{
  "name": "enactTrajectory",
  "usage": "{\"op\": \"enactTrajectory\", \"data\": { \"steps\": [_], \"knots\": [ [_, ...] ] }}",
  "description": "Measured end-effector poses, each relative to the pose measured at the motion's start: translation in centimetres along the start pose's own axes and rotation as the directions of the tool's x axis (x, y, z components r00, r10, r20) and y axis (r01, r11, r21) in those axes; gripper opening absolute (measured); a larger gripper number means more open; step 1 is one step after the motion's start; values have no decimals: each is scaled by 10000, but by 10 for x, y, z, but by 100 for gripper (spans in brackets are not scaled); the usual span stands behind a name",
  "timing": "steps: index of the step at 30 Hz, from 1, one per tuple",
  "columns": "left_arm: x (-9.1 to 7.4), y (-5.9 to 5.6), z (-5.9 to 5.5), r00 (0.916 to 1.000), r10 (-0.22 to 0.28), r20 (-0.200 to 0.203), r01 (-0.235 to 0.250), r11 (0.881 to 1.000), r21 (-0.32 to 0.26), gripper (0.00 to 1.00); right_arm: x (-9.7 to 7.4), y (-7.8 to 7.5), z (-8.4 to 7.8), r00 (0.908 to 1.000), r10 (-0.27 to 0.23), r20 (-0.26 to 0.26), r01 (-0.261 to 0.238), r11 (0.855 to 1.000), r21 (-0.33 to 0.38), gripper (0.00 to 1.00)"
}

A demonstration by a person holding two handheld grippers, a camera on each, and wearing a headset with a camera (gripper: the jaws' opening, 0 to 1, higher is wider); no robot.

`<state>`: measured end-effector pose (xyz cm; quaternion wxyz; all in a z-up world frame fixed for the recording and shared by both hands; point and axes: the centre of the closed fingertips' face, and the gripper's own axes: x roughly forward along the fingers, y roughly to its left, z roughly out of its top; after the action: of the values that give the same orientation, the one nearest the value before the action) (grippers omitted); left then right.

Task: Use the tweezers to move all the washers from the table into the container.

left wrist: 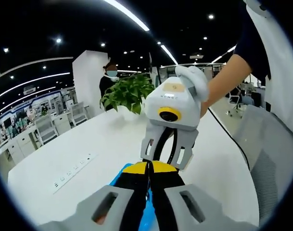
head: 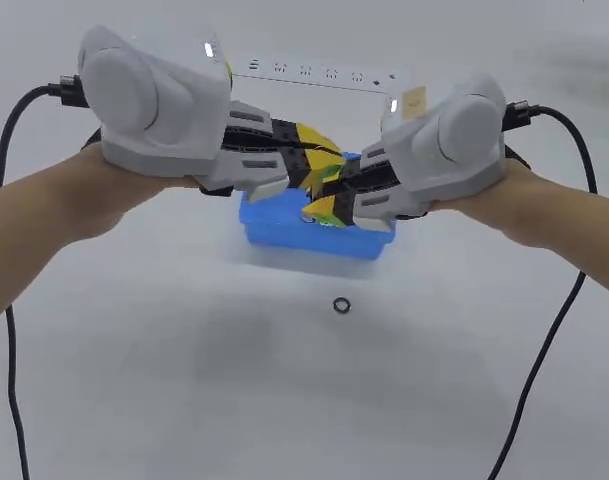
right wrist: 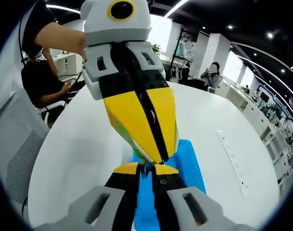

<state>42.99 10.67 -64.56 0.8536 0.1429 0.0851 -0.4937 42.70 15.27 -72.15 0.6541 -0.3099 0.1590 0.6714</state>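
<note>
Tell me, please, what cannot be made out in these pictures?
- Inside of the container: in the head view the left gripper and right gripper cover it, so any washers in it cannot be counted.
- Tweezers: in both gripper views, the spot where the shut fingers meet is too small to show whether any are held.
- Table behind the grippers: hidden in the head view. One washer lies in the open.

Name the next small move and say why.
Probably lower the right gripper toward the washer. Both grippers' tips meet above the container, and the left gripper has its jaws closed together. One washer lies on the table in front of the container, not yet moved. What the tips hold is too small to tell.
</note>
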Motion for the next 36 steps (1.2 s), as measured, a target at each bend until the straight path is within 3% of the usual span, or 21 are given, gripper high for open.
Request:
{"op": "enactTrajectory", "data": {
  "steps": [4, 7, 11, 16, 18, 21, 22, 26, 29, 32, 36],
  "knots": [
    [1, 2, 5, 9999, 123, 104, -124, 9999, 72, 4, -6, -4, 3, 9995, -259, 177, 255, 9993, 259, 13],
    [1, 3, 5, 9998, 173, -40, -172, 9995, 266, 4, -11, -4, 5, 9992, -313, 261, 303, 9988, 387, 15],
    [-1, 1, 8, 9999, 133, 17, -133, 9998, 144, 4, -13, 1, 1, 9994, -329, 139, 324, 9990, 322, 19],
    [-6, -1, 13, 9997, 243, -6, -243, 9989, 394, 4, -17, 9, -7, 9994, -334, -26, 335, 9987, 372, 27],
    [-10, 1, 14, 9995, 325, 34, -326, 9987, 380, 4, -20, 10, -9, 9988, -490, -68, 492, 9981, 360, 33],
    [-13, 1, 16, 9990, 443, 37, -444, 9982, 407, 4, -26, 6, -7, 9940, -1089, 114, 1085, 9937, 276, 48],
    [-14, 1, 17, 9988, 492, 53, -493, 9980, 407, 4, -31, 1, -4, 9885, -1483, 299, 1480, 9889, 110, 49],
    [-18, 1, 22, 9981, 590, 158, -597, 9972, 442, 4, -41, 1, 0, 9810, -1795, 732, 1746, 9823, 685, 55],
    [-22, 0, 28, 9972, 684, 290, -696, 9968, 403, 4, -48, 4, -3, 9787, -1900, 779, 1836, 9795, 824, 62],
    [-23, -4, 34, 9956, 748, 560, -765, 9967, 273, 4, -54, 12, 0, 9701, -2068, 1270, 1911, 9735, 1254, 80],
    [-23, -16, 37, 9953, 630, 732, -644, 9978, 170, 4, -60, 27, -7, 9704, -2022, 1319, 1803, 9703, 1613, 82]
  ]
}}
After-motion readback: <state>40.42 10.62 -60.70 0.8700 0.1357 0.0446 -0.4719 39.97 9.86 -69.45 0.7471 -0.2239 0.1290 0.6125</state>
